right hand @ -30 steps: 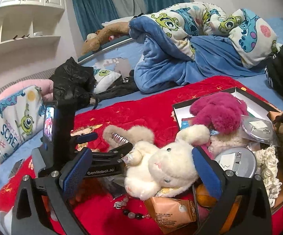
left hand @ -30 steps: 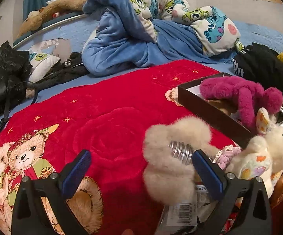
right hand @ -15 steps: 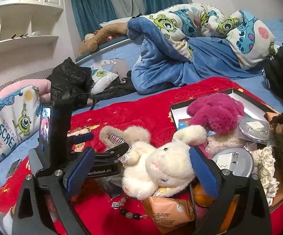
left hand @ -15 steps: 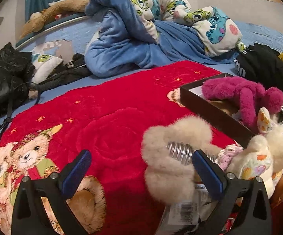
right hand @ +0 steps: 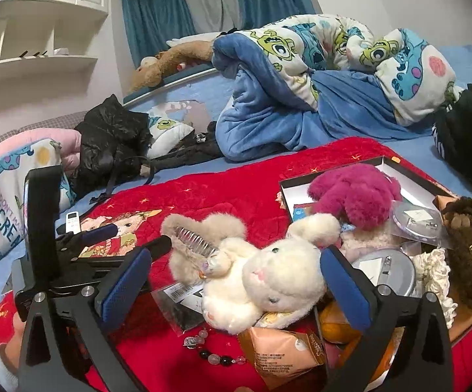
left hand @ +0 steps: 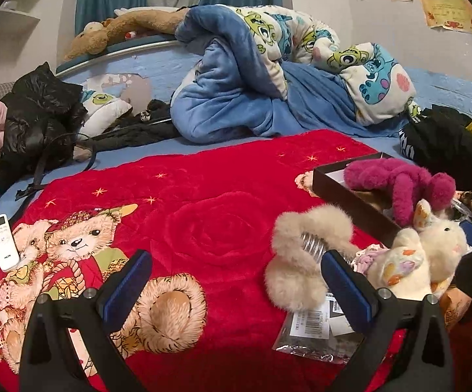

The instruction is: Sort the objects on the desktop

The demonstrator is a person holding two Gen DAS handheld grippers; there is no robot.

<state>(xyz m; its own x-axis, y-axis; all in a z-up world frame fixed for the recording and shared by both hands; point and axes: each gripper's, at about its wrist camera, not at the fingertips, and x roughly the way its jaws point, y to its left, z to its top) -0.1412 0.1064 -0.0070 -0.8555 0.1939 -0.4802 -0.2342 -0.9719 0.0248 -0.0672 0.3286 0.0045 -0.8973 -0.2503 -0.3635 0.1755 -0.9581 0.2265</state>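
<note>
A white plush rabbit (right hand: 268, 281) lies on the red blanket between the fingers of my open right gripper (right hand: 236, 285), untouched by the pads; it also shows as the rabbit (left hand: 422, 254) at the right of the left wrist view. A beige furry hair claw (left hand: 304, 254) with clear teeth lies just left of my open left gripper's right finger (left hand: 347, 285); the same claw (right hand: 203, 232) sits beyond the rabbit. My left gripper (left hand: 236, 285) holds nothing. A magenta plush (right hand: 356, 196) rests in the dark box (right hand: 301, 183). The left gripper's body (right hand: 82, 254) stands at the left.
Packets (right hand: 281, 352), a bead bracelet (right hand: 216, 356), round tins (right hand: 386, 271), a brown plush (right hand: 471, 245) and lace (right hand: 435, 268) crowd the near right. A white remote (left hand: 5, 243) lies far left. A heaped blue quilt (left hand: 268, 75) and black clothes (left hand: 40, 124) fill the back.
Both grippers have drawn back and tilted up a little, so more of the blanket and room shows. The remote has come further into view. No object has moved.
</note>
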